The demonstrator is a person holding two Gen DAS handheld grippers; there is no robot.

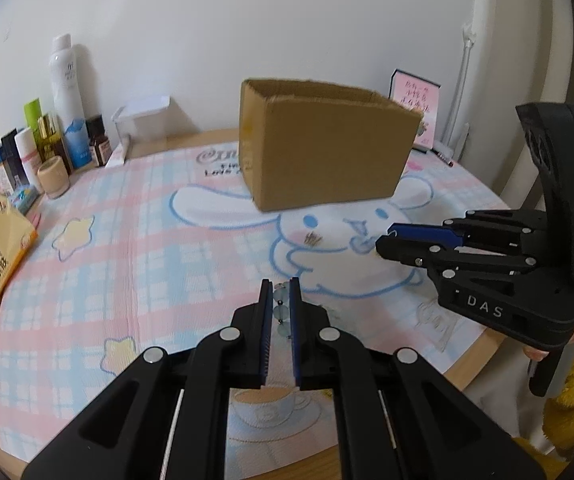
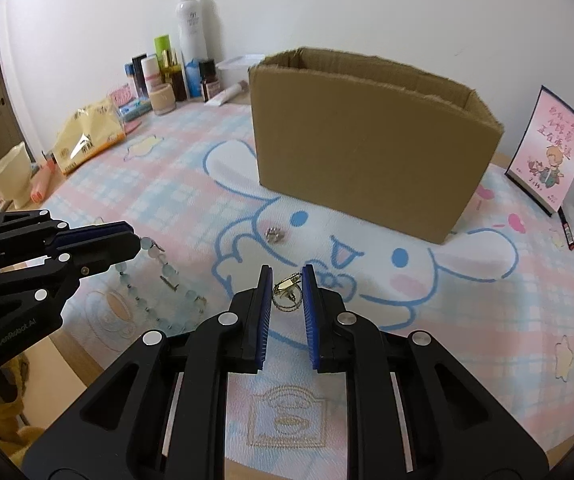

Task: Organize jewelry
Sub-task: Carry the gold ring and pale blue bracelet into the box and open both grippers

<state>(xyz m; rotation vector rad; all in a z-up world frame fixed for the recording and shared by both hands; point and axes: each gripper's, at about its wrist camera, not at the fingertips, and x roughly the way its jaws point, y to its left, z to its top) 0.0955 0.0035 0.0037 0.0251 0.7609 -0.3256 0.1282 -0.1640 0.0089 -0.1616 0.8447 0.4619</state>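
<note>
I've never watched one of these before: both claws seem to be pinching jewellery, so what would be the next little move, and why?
Probably carry both pieces up and over the open cardboard box. The left gripper is shut on the pale bead bracelet, part of which lies on the cartoon mat; the right gripper is shut on a gold earring. The box stands just beyond both.

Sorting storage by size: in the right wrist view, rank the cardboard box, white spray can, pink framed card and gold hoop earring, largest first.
1. cardboard box
2. white spray can
3. pink framed card, similar; distance makes this unsure
4. gold hoop earring
</note>
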